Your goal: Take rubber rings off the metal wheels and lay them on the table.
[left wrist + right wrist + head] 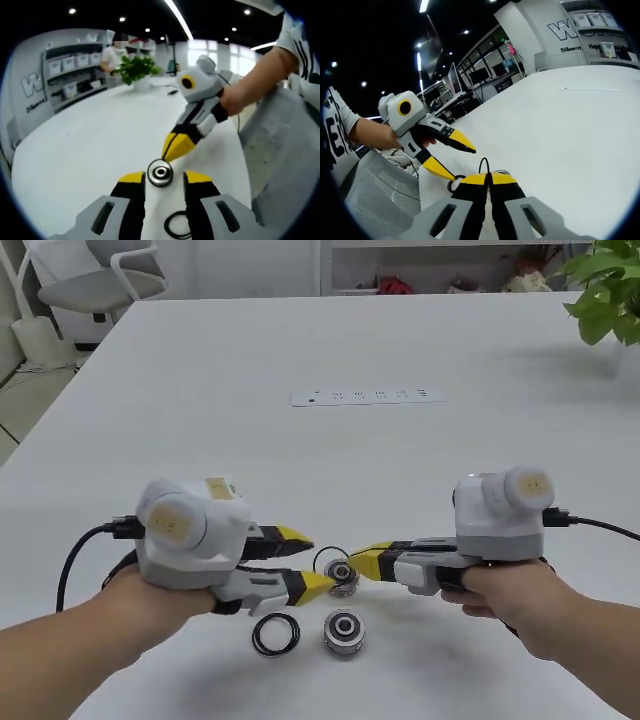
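— How far along?
— Roughly halfway, judging from the near edge of the table: loose rubber rings, seemingly two overlapped, just beside a bare metal wheel
— And left?
— Just beyond, a second wheel between the left gripper and its parted jaws; right gripper pinched together on its ring. Counted: two wheels, three rings

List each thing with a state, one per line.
Left tongs: open, tips either side of the wheel.
Right tongs: shut on the rubber ring.
Rubber ring: pinched, looped above the wheel.
Wheel: between the left tongs' tips.
Second wheel: flat on the table, untouched.
Loose rings: off, flat on the table.
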`<state>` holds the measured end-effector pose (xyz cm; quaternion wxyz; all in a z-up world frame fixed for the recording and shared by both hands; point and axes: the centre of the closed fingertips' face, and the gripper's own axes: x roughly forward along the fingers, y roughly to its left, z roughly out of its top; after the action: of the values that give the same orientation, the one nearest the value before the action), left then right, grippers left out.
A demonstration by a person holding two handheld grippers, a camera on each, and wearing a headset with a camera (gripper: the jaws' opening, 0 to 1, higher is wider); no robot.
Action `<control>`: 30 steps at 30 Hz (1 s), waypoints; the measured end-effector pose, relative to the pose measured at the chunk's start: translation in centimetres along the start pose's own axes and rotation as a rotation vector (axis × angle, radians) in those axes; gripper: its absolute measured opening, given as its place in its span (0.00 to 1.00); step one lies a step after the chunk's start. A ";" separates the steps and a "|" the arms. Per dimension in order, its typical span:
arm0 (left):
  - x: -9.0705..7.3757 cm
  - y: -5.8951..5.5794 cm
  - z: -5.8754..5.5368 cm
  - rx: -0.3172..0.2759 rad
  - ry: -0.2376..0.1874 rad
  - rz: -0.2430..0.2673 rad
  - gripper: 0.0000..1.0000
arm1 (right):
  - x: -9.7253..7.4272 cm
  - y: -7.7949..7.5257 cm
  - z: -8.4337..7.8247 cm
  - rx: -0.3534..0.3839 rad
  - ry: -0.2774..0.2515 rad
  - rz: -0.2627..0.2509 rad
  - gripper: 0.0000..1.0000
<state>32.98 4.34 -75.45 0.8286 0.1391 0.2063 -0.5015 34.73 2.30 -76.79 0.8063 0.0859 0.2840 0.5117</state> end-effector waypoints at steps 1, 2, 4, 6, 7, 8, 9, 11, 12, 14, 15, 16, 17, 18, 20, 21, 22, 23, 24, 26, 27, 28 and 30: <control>-0.1 0.0 0.0 0.001 0.000 0.001 0.31 | 0.1 0.0 0.0 -0.005 0.004 0.003 0.00; -0.3 -0.1 0.0 -0.001 -0.004 0.002 0.32 | 0.1 0.1 0.0 -0.008 0.005 0.006 0.00; -0.6 -0.2 0.1 -0.006 -0.012 0.003 0.34 | 0.2 0.3 -0.1 -0.015 0.009 0.012 0.00; -0.8 -0.2 0.1 -0.012 -0.020 0.005 0.36 | 0.2 0.5 -0.2 -0.019 0.013 0.018 0.00; -1.0 -0.2 0.2 -0.014 -0.025 0.007 0.36 | 0.3 0.6 -0.2 -0.022 0.015 0.021 0.00; -1.1 -0.2 0.2 -0.016 -0.026 0.009 0.36 | 0.3 0.7 -0.2 -0.024 0.016 0.022 0.00; -1.4 -0.2 0.2 -0.021 -0.031 0.012 0.36 | 0.3 0.8 -0.2 -0.025 0.018 0.025 0.00; -1.7 -0.2 0.3 -0.032 -0.039 0.016 0.38 | 0.4 1.0 -0.2 -0.027 0.020 0.030 0.00; -1.8 -0.1 0.3 -0.037 -0.043 0.019 0.39 | 0.4 1.1 -0.2 -0.028 0.021 0.033 0.00; -2.1 -0.1 0.2 -0.041 -0.049 0.021 0.40 | 0.5 1.3 -0.2 -0.029 0.021 0.039 0.00; -2.3 -0.2 0.2 -0.042 -0.051 0.022 0.40 | 0.5 1.4 -0.2 -0.029 0.022 0.041 0.00; -2.4 -0.2 0.1 -0.043 -0.052 0.024 0.40 | 0.5 1.5 -0.2 -0.030 0.022 0.044 0.00; -2.6 -0.2 0.1 -0.046 -0.054 0.025 0.41 | 0.5 1.6 -0.2 -0.030 0.023 0.046 0.00; -2.8 -0.2 0.0 -0.046 -0.055 0.027 0.41 | 0.6 1.7 -0.1 -0.032 0.024 0.048 0.00; -3.3 -0.2 -0.2 -0.047 -0.057 0.031 0.42 | 0.6 1.9 -0.1 -0.035 0.026 0.052 0.00; -3.5 -0.3 -0.3 -0.046 -0.056 0.032 0.42 | 0.6 2.0 -0.1 -0.036 0.026 0.055 0.00; -3.7 -0.3 -0.4 -0.045 -0.056 0.034 0.43 | 0.6 2.1 -0.1 -0.036 0.026 0.057 0.00; -3.9 -0.3 -0.5 -0.044 -0.055 0.035 0.43 | 0.6 2.2 -0.1 -0.037 0.027 0.061 0.00; -4.2 -0.4 -0.6 -0.042 -0.052 0.036 0.43 | 0.7 2.3 -0.1 -0.039 0.028 0.063 0.00; -4.7 -0.6 -0.9 -0.041 -0.049 0.040 0.44 | 0.8 2.5 -0.2 -0.041 0.031 0.069 0.00; -4.9 -0.6 -1.1 -0.042 -0.048 0.041 0.44 | 0.8 2.7 -0.2 -0.041 0.032 0.073 0.00; -5.2 -0.7 -1.3 -0.043 -0.045 0.045 0.45 | 0.9 2.8 -0.2 -0.041 0.034 0.076 0.00; -5.6 -0.9 -1.6 -0.046 -0.043 0.050 0.45 | 1.0 3.2 -0.3 -0.044 0.039 0.084 0.00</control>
<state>29.60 8.96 -74.15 0.8481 0.1145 0.1965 -0.4786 32.41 4.60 -76.02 0.7801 0.0700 0.2843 0.5529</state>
